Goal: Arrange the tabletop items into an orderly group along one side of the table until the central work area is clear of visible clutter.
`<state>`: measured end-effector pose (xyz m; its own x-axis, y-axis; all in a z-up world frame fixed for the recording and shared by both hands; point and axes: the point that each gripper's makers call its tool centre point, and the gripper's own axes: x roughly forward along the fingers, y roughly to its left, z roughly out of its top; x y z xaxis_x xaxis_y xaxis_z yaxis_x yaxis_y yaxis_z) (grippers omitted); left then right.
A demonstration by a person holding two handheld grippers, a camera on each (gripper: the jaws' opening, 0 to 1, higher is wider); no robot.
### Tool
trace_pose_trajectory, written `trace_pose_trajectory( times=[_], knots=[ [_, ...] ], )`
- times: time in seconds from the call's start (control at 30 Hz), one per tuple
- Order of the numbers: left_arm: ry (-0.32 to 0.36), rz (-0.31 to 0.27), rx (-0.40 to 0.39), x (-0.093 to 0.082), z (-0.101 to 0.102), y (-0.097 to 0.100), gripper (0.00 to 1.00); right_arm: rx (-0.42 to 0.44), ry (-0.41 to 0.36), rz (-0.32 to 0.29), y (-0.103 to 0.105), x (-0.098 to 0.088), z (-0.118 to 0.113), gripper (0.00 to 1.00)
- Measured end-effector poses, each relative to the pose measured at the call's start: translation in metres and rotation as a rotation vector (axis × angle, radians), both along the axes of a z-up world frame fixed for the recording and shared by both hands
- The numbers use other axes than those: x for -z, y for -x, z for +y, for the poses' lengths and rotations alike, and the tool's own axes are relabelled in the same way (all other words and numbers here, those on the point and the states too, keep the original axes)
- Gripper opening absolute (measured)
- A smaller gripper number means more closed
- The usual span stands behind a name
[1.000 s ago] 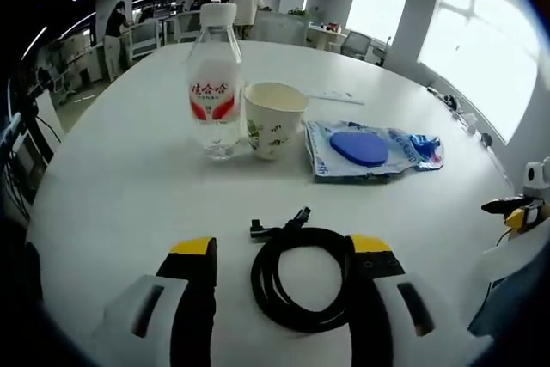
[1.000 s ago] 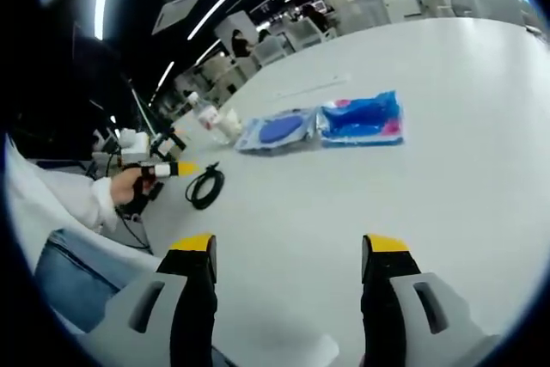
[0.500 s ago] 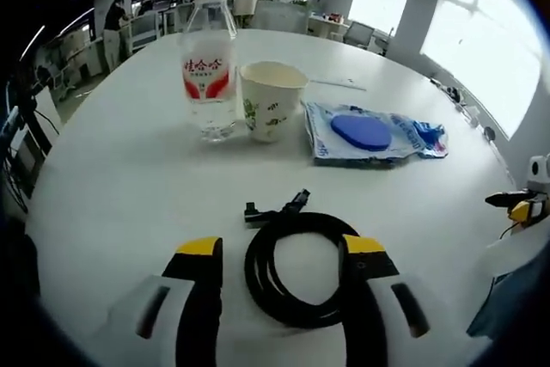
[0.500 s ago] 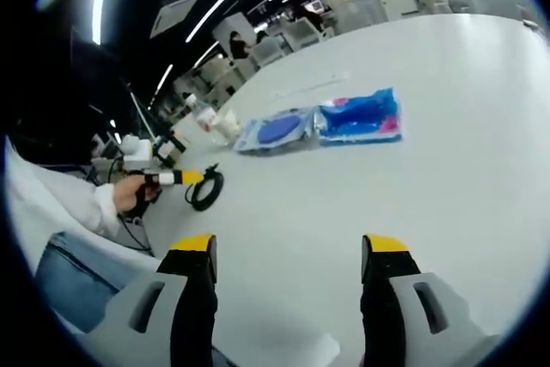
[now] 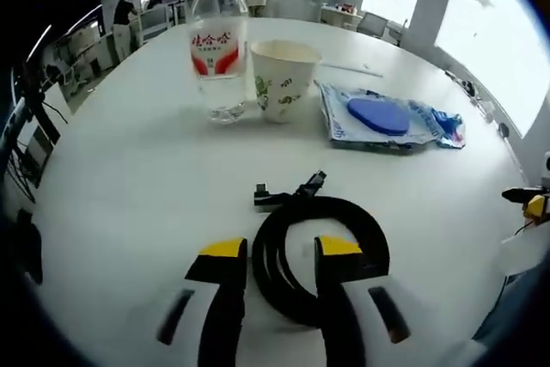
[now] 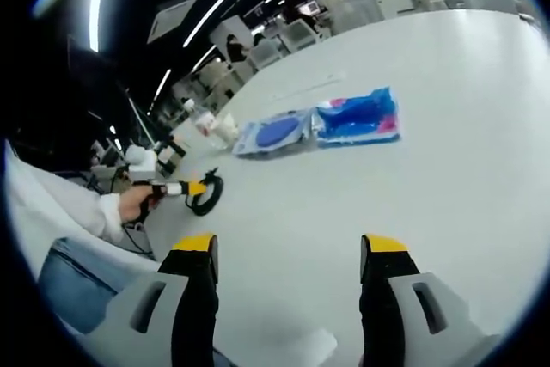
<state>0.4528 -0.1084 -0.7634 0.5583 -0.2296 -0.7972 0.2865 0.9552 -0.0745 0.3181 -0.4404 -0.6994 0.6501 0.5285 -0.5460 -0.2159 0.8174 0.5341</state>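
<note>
On the white tabletop [image 5: 120,186], in the left gripper view, the left hand-held gripper [image 5: 277,251] has its jaws drawn in around one side of the coiled black cable [image 5: 318,255]. A second ago the jaws stood wide with the whole coil between them; now they have narrowed onto the coil's left strand, and whether they press it firmly I cannot tell. The cable's plug ends [image 5: 288,193] point away from the gripper.

Beyond the cable stand a water bottle [image 5: 217,45] and a paper cup [image 5: 284,79], just beside each other, with a blue pouch [image 5: 388,119] lying flat to their right. All three sit larger and nearer the view's top than before, which is the camera's shift.

In the right gripper view, the right hand-held gripper [image 6: 288,251] holds its jaws spread wide over bare tabletop, gripping nothing, as it did a second ago. Far off, the left gripper's yellow tip [image 6: 196,187] now overlaps the cable [image 6: 206,195], where earlier it sat beside it; a hand [image 6: 137,204] holds that gripper. The blue pouch [image 6: 273,132] and a second pouch [image 6: 361,118] lie touching, mid-table.
</note>
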Motion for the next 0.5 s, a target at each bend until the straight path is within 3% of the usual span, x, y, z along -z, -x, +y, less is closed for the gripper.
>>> trace_pose_trajectory(
  times=[0.03, 0.27, 0.5],
  knots=[
    [-0.026, -0.035, 0.017, 0.0006, 0.0035, -0.0071, 0.21, 0.001, -0.001, 0.002, 0.0002, 0.0003, 0.0002, 0.66],
    [-0.013, -0.006, -0.040, 0.0026, 0.0101, -0.0088, 0.09, 0.004, -0.004, 0.006, 0.0020, 0.0016, 0.0014, 0.66],
    [0.079, 0.011, -0.109, -0.0012, 0.0062, -0.0044, 0.05, 0.019, -0.007, -0.002, 0.0003, 0.0002, -0.0030, 0.66]
  ],
)
